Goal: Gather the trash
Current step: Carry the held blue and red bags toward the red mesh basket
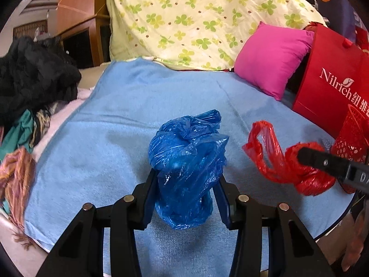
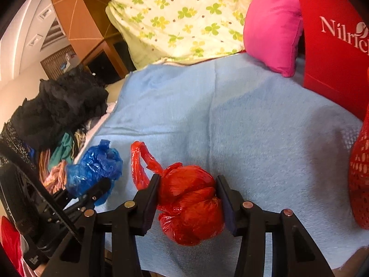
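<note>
My left gripper (image 1: 186, 180) is shut on a crumpled blue plastic bag (image 1: 186, 161), held just above the light blue towel (image 1: 115, 115). My right gripper (image 2: 188, 184) is shut on a knotted red plastic bag (image 2: 189, 200) whose loose handle loop sticks out to the left. In the left wrist view the red bag (image 1: 288, 161) hangs at the right with the right gripper's finger (image 1: 322, 161) on it. In the right wrist view the blue bag (image 2: 92, 168) sits at the left in the left gripper (image 2: 96, 191). A red mesh waste basket (image 1: 352, 143) stands at the right edge; it also shows in the right wrist view (image 2: 362, 173).
A red Nilrich paper bag (image 1: 327, 78) and a pink cushion (image 1: 272, 57) stand at the back right. A clover-print quilt (image 1: 196, 18) lies behind the towel. A pile of dark and coloured clothes (image 1: 34, 87) lies at the left. A wooden cabinet (image 1: 78, 23) stands behind.
</note>
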Tool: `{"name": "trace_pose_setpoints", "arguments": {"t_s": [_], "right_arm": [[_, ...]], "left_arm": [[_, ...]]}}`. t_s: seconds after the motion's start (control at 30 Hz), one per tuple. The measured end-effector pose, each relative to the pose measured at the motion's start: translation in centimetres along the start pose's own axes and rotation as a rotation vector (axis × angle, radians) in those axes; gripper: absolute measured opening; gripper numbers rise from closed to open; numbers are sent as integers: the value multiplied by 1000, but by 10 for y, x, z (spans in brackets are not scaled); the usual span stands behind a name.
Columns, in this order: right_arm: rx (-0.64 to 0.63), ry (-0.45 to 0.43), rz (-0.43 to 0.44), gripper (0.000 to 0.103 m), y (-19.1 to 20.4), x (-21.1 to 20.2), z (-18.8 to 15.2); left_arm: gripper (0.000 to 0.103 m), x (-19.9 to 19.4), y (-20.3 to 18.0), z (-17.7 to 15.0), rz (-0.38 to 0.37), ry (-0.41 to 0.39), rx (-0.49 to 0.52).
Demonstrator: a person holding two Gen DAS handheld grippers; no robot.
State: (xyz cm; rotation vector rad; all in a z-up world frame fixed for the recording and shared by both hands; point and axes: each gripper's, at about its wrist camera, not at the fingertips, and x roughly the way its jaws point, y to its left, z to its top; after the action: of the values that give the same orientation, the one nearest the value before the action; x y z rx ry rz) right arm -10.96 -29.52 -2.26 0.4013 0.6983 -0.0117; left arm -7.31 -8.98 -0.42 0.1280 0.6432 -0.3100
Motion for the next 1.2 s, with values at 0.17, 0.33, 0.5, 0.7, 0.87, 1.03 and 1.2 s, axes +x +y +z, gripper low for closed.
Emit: {"name": "trace_pose_setpoints", "arguments": {"t_s": [0.17, 0.33, 0.5, 0.7, 0.87, 1.03, 1.2], "right_arm": [[14, -48, 2, 51, -4, -19, 5], [38, -106, 8, 51, -12, -41, 9], [44, -188, 18, 51, -16, -67, 12], [49, -272, 24, 51, -23, -94, 13], [67, -319, 23, 51, -34, -113, 14], [83, -363, 20, 51, -45, -129, 12], [103, -407, 8, 51, -58, -145, 11]], "left_arm": [[48, -13, -12, 2, -17, -8, 12], [48, -21, -28, 4, -18, -4, 38], [48, -37, -44, 13, -11, -30, 66], [48, -56, -66, 21, -20, -64, 107], [48, -64, -84, 27, -28, -67, 125], [48, -71, -104, 33, -39, -78, 152], [48, -76, -122, 38, -50, -86, 176]]}}
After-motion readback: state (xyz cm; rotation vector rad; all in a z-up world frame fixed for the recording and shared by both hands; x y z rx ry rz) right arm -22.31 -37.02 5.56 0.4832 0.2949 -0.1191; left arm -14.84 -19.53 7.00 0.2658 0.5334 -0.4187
